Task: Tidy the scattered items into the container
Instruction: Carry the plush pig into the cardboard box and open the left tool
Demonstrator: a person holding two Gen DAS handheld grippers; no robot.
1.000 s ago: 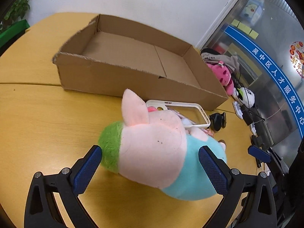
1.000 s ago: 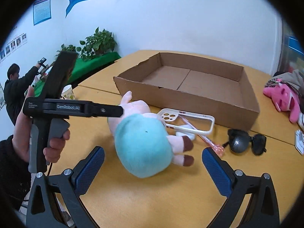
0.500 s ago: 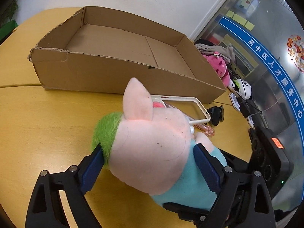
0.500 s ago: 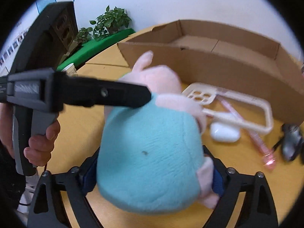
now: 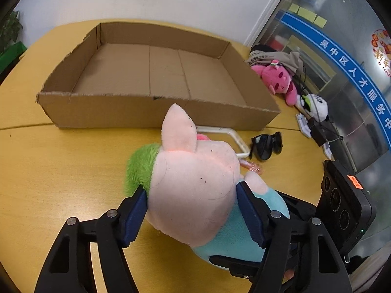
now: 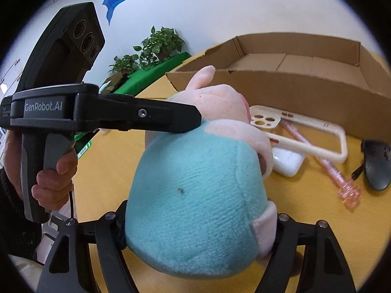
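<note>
One plush pig [image 5: 195,190], pale pink head with one upright ear showing, a green tuft at the side of the head, light blue body with pink limbs and a small dark speck on the blue fabric. It sits on the tabletop [image 5: 61,171] in front of the near wall of the cardboard box [image 5: 110,109], not inside it. The left gripper [image 5: 193,212] has closed its blue pads against both sides of the pig's head. The right gripper [image 6: 198,234] is clamped on the blue body from the opposite end; its pads are buried in the fabric.

Other items counted on the tabletop, between the pig and the box's near wall: one cream phone case [image 6: 300,131], one white earbud case [image 6: 288,161], one pink pen [image 6: 337,173], one pair of dark sunglasses [image 5: 266,144]. One box, nothing visible inside. At the far right edge, one pink plush toy [image 5: 276,80].
</note>
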